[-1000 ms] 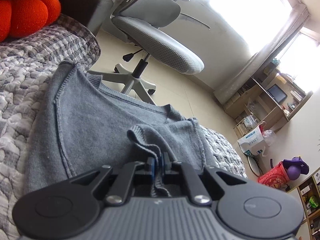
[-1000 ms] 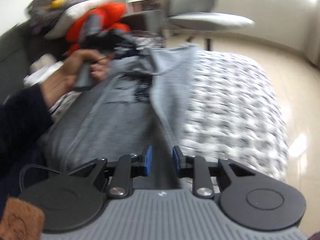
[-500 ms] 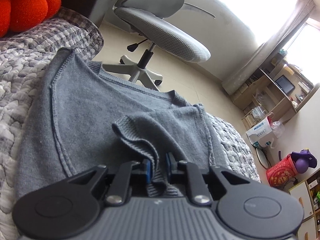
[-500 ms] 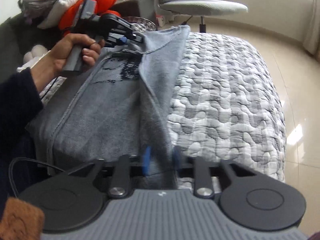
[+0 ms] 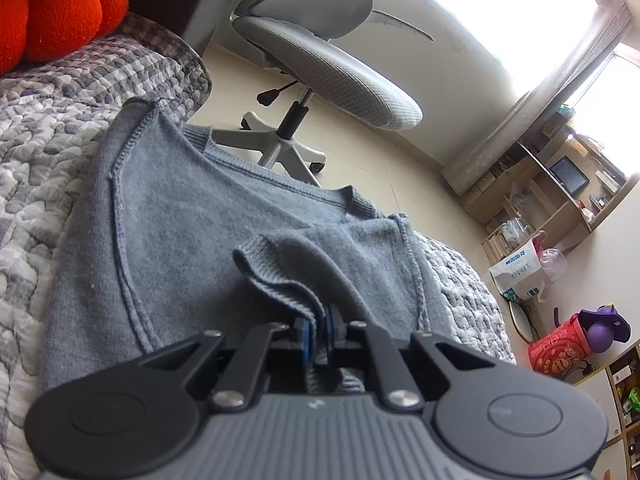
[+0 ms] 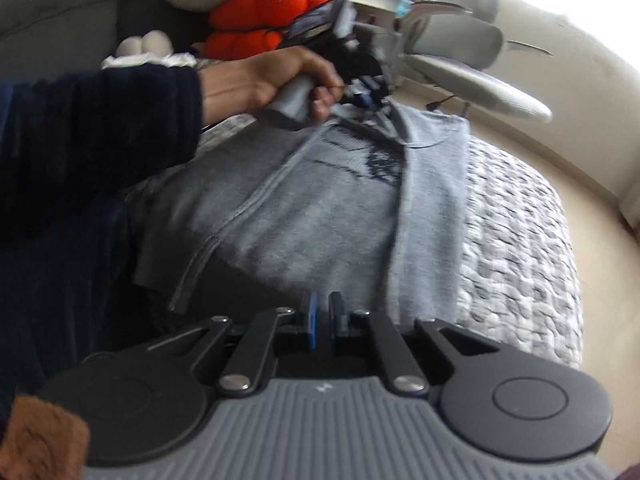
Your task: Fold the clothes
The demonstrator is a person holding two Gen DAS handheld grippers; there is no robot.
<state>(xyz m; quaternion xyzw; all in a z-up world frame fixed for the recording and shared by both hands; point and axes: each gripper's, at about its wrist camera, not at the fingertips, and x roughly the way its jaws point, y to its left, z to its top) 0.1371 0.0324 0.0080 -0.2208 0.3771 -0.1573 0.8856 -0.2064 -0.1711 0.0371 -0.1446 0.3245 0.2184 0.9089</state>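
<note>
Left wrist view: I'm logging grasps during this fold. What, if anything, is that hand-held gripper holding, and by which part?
The left hand-held gripper is shut on the grey sweater, pinching a bunched fold of its ribbed edge.

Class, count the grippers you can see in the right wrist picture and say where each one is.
2. The right gripper is at the bottom, jaws opening, nothing visibly between them. The left gripper is at the top, in a hand, pinching the sweater.

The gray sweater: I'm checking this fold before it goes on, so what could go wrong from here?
1. The left gripper pinches only a thin ribbed edge of the sweater; a tug might pull it free.
2. The right gripper is opening with no cloth clearly between its fingers, so that side may drop and the fold go crooked.
3. The sweater's far edge lies near the bed's edge and could slide off.
</note>
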